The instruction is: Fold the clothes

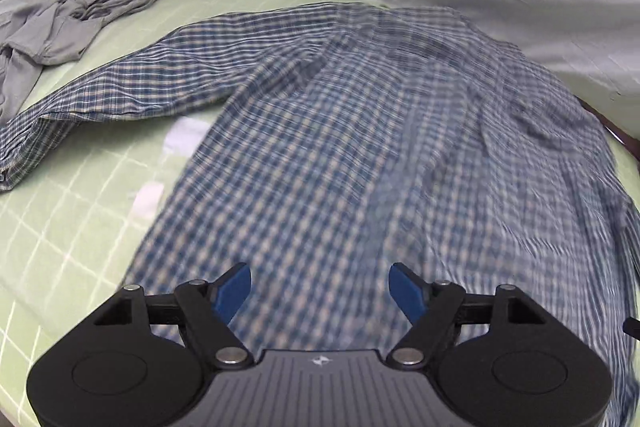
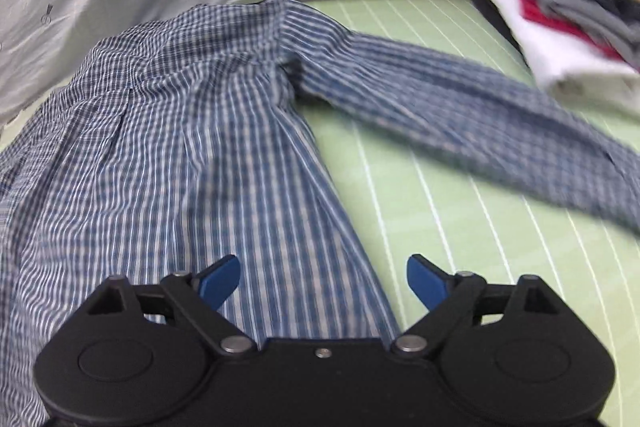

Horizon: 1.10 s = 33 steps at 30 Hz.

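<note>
So the worktop is wearing a green mat [image 1: 76, 247] with a white grid. The plaid shirt [image 1: 340, 155] is lying spread across it, one sleeve reaching out to each side. A crumpled grey garment [image 1: 76, 19] is sitting at the far left, and a pile of folded clothes [image 2: 560, 7] is sitting at the far right corner.

You see the blue-and-white checked cotton shirt [image 1: 360, 147] smeared by blur near your left gripper, its hem hidden behind the black housing. Its left sleeve end runs off the frame edge. In your right view the right sleeve [image 2: 500, 123] is blurred and cut off, and the stack of folded clothes [image 2: 568, 7] is cropped and soft.
</note>
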{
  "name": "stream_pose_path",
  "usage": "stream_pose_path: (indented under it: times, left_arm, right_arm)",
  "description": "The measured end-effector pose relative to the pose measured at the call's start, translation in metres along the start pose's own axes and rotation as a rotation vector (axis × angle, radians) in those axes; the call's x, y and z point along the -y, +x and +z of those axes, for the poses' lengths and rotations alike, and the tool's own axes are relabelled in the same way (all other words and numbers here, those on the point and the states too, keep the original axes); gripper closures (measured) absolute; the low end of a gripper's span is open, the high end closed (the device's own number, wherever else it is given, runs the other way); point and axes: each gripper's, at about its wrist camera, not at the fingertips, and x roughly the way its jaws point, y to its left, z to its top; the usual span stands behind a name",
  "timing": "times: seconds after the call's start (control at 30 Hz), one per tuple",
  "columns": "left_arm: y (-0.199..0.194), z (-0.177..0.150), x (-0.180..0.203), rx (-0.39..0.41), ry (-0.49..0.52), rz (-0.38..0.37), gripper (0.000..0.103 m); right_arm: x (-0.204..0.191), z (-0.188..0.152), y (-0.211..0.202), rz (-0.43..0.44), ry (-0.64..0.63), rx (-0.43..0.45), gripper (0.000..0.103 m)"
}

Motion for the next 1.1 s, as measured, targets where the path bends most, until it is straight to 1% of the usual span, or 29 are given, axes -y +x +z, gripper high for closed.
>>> stream_pose_path:
  times: [0.07, 0.17, 0.23, 0.33, 0.4, 0.5, 0.57, 0.6, 0.63, 0.67, 0.7, 0.8, 0.87, 0.93, 0.97, 1.03, 1.1]
  left_arm:
    - [-0.006, -0.008, 0.006, 0.006, 0.03, 0.0, 0.026]
    - [-0.013, -0.024, 0.008, 0.007, 0.039, 0.002, 0.026]
    - [-0.018, -0.034, 0.007, 0.004, 0.036, 0.011, 0.026]
    - [-0.024, -0.049, 0.001, -0.007, 0.021, 0.037, 0.026]
    - [-0.028, -0.056, -0.004, -0.009, 0.0, 0.057, 0.026]
    - [-0.036, -0.064, -0.018, 0.001, -0.038, 0.091, 0.026]
    - [-0.041, -0.068, -0.029, 0.007, -0.048, 0.117, 0.026]
    - [-0.042, -0.069, -0.035, 0.001, -0.047, 0.124, 0.026]
    - [-0.042, -0.071, -0.041, -0.005, -0.046, 0.131, 0.026]
    - [-0.043, -0.072, -0.047, -0.011, -0.045, 0.138, 0.026]
    - [-0.044, -0.074, -0.053, -0.018, -0.044, 0.145, 0.026]
    - [-0.046, -0.078, -0.071, -0.036, -0.041, 0.165, 0.026]
    - [-0.047, -0.081, -0.083, -0.049, -0.039, 0.179, 0.026]
    - [-0.048, -0.084, -0.095, -0.061, -0.037, 0.193, 0.026]
    - [-0.049, -0.085, -0.101, -0.067, -0.036, 0.2, 0.026]
    - [-0.048, -0.087, -0.105, -0.072, -0.031, 0.194, 0.026]
    - [-0.049, -0.09, -0.109, -0.078, -0.029, 0.182, 0.026]
  right_arm:
    - [0.006, -0.01, -0.007, -0.001, 0.019, -0.008, 0.02]
    - [0.016, -0.02, -0.018, -0.001, 0.04, -0.022, 0.024]
    - [0.022, -0.028, -0.025, 0.001, 0.058, -0.031, 0.027]
    - [0.027, -0.037, -0.035, 0.014, 0.077, -0.047, 0.028]
    - [0.033, -0.044, -0.041, 0.033, 0.092, -0.054, 0.031]
    - [0.036, -0.056, -0.048, 0.058, 0.108, -0.064, 0.041]
    - [0.038, -0.063, -0.053, 0.062, 0.108, -0.066, 0.06]
    - [0.039, -0.067, -0.055, 0.06, 0.108, -0.064, 0.066]
    - [0.039, -0.07, -0.057, 0.051, 0.113, -0.058, 0.076]
    - [0.04, -0.073, -0.06, 0.042, 0.118, -0.052, 0.083]
    - [0.04, -0.075, -0.062, 0.029, 0.122, -0.046, 0.085]
    - [0.036, -0.082, -0.07, -0.048, 0.123, -0.017, 0.086]
    - [0.032, -0.087, -0.075, -0.083, 0.135, -0.008, 0.085]
    - [0.027, -0.092, -0.08, -0.075, 0.153, -0.009, 0.082]
    - [0.023, -0.095, -0.083, -0.072, 0.153, -0.01, 0.076]
    - [0.016, -0.099, -0.085, -0.07, 0.153, -0.017, 0.067]
    - [0.011, -0.104, -0.083, -0.047, 0.177, -0.034, 0.067]
